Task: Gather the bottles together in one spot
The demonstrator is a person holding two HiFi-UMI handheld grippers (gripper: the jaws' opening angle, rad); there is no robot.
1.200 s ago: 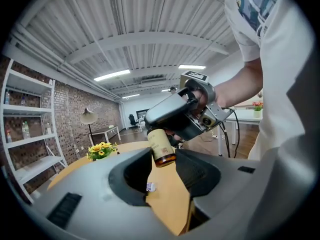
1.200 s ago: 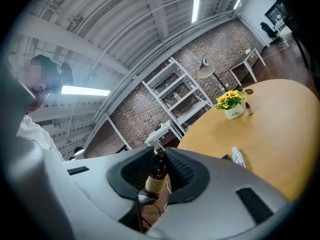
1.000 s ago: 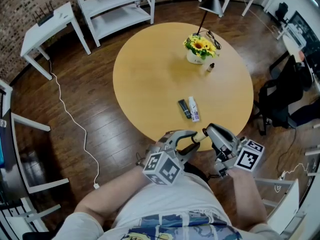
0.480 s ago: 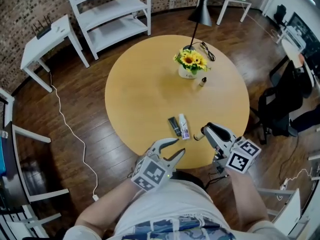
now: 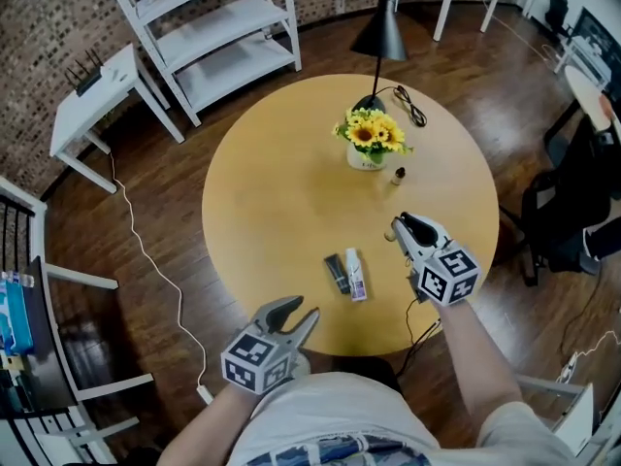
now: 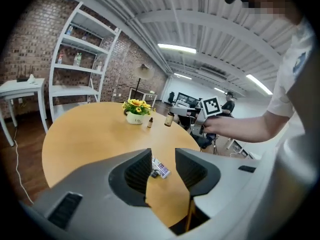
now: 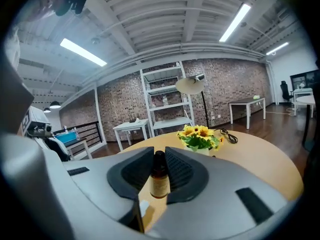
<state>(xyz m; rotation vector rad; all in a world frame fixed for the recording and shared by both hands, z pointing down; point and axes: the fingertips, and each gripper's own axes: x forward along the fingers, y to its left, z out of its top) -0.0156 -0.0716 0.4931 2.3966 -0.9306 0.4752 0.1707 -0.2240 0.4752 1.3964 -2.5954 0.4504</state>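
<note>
My right gripper is shut on a small amber bottle with a dark cap and holds it upright above the right side of the round wooden table. In the right gripper view that amber bottle stands between the ribbed pads. A dark tube and a white tube lie side by side near the table's front edge. A tiny dropper bottle stands beside the sunflower pot. My left gripper is open at the near edge, nothing between its fingers; past its jaws lies the white tube.
A black floor lamp and its cable reach over the table's far side. White shelving and a small white table stand beyond. A dark chair is at the right, and a white cord trails on the floor.
My right gripper has carried the amber bottle from the near edge forward over the table. My left gripper has drawn back to the left and rolled, nothing in it.
</note>
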